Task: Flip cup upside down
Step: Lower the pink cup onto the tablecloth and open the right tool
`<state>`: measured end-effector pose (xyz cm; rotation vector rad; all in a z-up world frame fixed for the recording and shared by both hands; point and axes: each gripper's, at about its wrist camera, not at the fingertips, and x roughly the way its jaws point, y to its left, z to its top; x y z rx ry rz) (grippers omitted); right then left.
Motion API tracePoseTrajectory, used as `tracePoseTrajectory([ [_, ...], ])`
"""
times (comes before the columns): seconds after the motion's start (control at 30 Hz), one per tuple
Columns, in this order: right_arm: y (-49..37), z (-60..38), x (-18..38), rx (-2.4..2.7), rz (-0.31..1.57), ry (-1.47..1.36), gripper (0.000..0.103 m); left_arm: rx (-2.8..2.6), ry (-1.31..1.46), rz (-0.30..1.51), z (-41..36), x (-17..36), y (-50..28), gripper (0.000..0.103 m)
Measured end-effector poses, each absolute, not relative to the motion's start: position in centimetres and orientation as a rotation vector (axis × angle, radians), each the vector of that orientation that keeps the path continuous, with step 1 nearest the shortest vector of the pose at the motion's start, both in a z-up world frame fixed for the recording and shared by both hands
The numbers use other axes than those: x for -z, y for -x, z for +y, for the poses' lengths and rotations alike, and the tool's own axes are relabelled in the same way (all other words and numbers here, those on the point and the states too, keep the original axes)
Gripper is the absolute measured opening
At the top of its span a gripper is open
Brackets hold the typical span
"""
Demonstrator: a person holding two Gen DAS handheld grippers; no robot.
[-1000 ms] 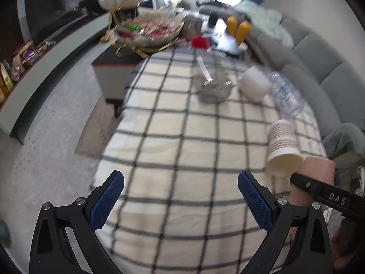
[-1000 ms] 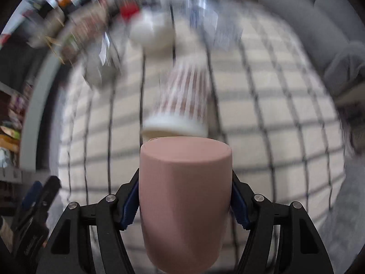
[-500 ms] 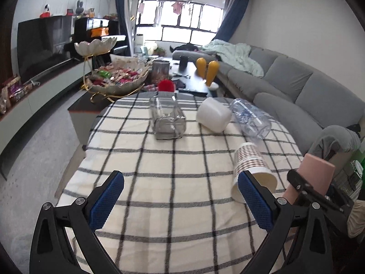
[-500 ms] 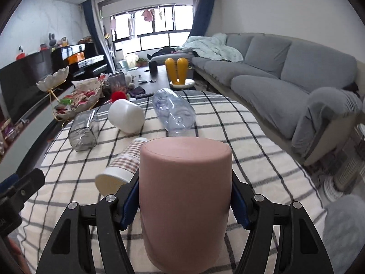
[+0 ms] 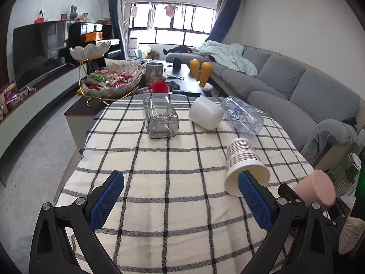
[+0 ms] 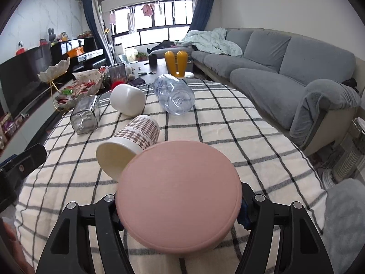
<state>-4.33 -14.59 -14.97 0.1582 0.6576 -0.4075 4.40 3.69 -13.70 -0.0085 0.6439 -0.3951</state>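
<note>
Right tongs (image 6: 179, 207) clamped on pink cup (image 6: 179, 198), flat base filling right view, left tongs (image 5: 180, 196) spread wide, holding nothing.

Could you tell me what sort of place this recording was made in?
Most likely a home living room: a long grey sofa along the wall, a large television on a low cabinet, and laundry hanging at the window behind the table with its checked tablecloth.

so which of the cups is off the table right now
The pink cup, gripped in the right gripper's fingers. The paper cup, white cup and glass lie on the tablecloth.
</note>
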Motion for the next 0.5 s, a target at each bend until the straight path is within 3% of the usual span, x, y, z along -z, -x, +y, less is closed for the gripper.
tracePoseTrajectory([
  [0.5,9.9,-13.7,6.3,0.363,0.59,-0.1,0.093,0.3,-0.041,0.661,4.4,8.6,0.8,0.103],
])
